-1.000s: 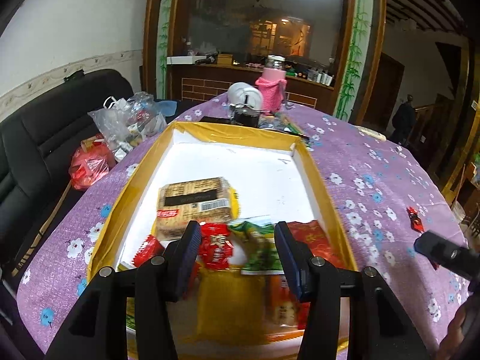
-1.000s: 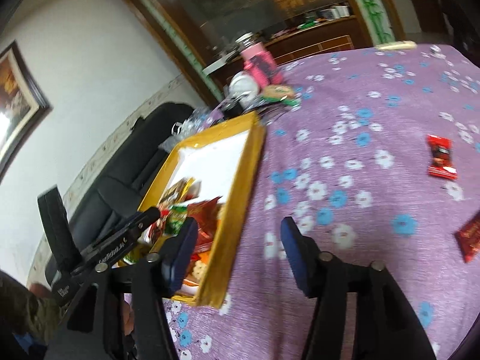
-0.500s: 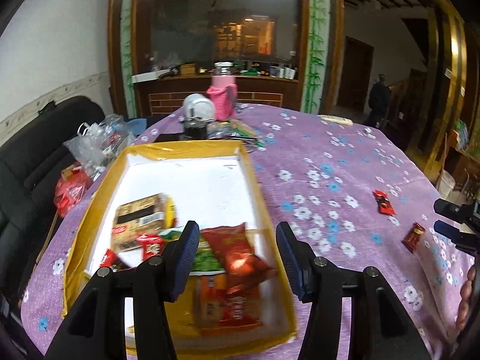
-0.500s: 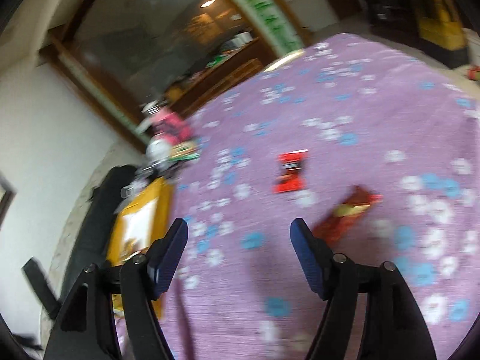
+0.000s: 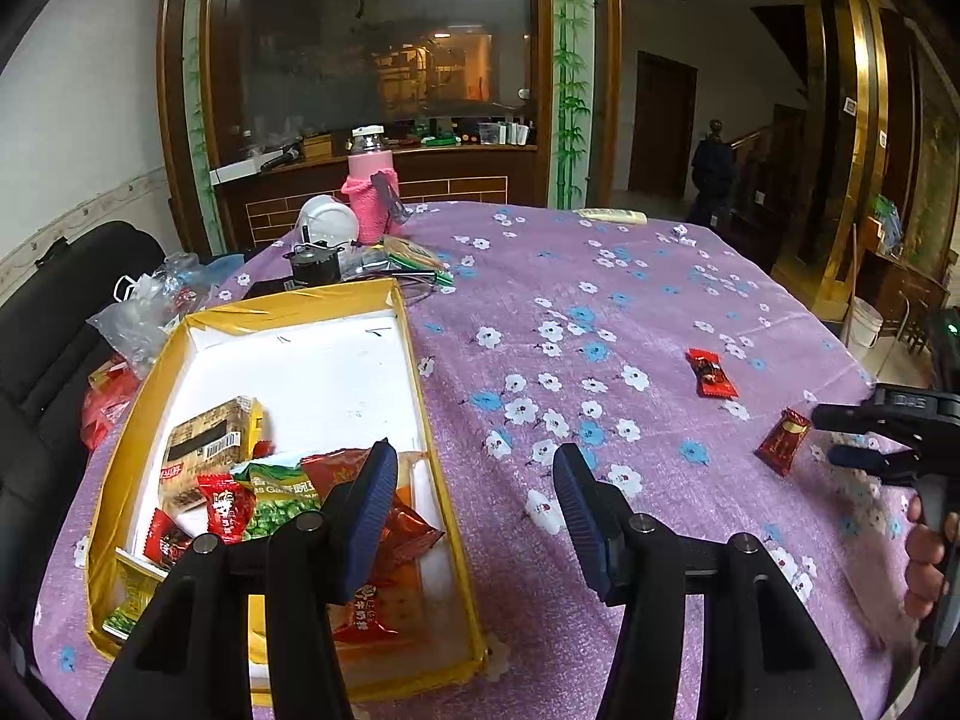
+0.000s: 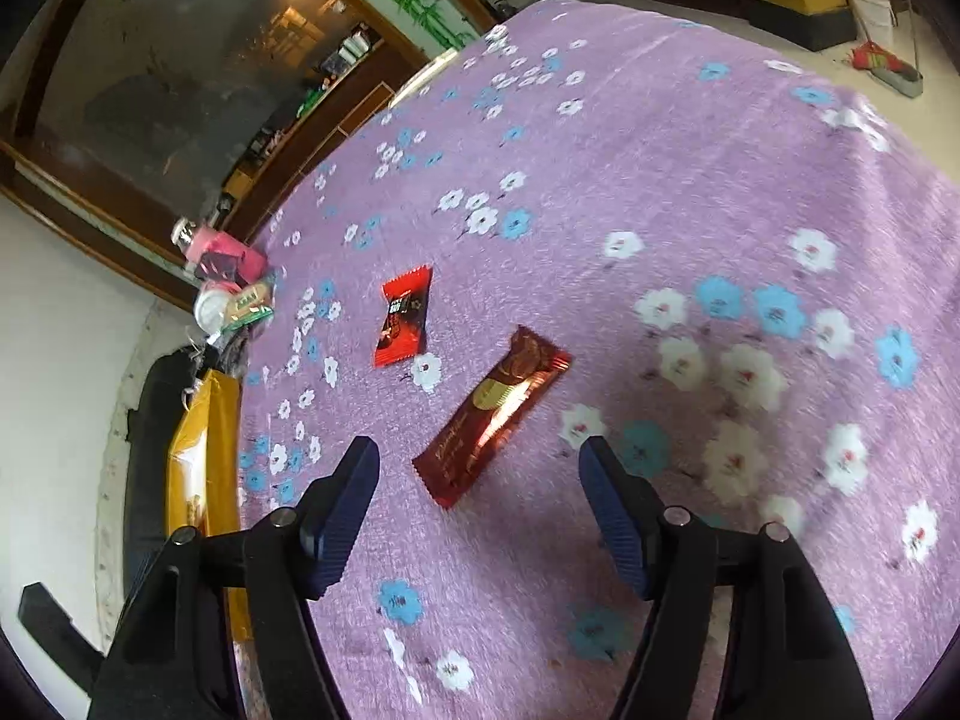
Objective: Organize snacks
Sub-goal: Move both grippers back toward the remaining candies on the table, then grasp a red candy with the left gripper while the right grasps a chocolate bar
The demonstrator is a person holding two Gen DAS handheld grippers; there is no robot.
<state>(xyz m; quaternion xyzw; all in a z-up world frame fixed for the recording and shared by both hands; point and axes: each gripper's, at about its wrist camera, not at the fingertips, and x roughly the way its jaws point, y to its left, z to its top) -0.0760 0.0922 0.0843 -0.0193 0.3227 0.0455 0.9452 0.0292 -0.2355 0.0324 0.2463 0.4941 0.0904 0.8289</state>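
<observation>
A yellow-rimmed white tray point(image 5: 414, 348) on the purple flowered cloth holds several snack packets at its near end. My left gripper point(image 5: 474, 480) hangs open and empty over the tray's near right rim. Two packets lie loose on the cloth: a small bright red one point(image 5: 711, 373) point(image 6: 403, 315) and a long dark red bar point(image 5: 783, 441) point(image 6: 495, 414). My right gripper point(image 6: 480, 474) point(image 5: 840, 438) hovers just short of the dark red bar, its jaws closing, with only the bar's near end between the fingertips and no pad touching it.
A pink bottle point(image 5: 372, 186), a white round object point(image 5: 327, 219) and a small dark pot point(image 5: 315, 261) stand past the tray's far end. Plastic bags point(image 5: 144, 306) lie on a black sofa at left. A hand point(image 5: 927, 558) holds the right gripper's handle.
The left gripper slid right from above the snack pile to the tray's right rim. The right gripper swung away from the tray across the cloth and came down towards the dark red bar.
</observation>
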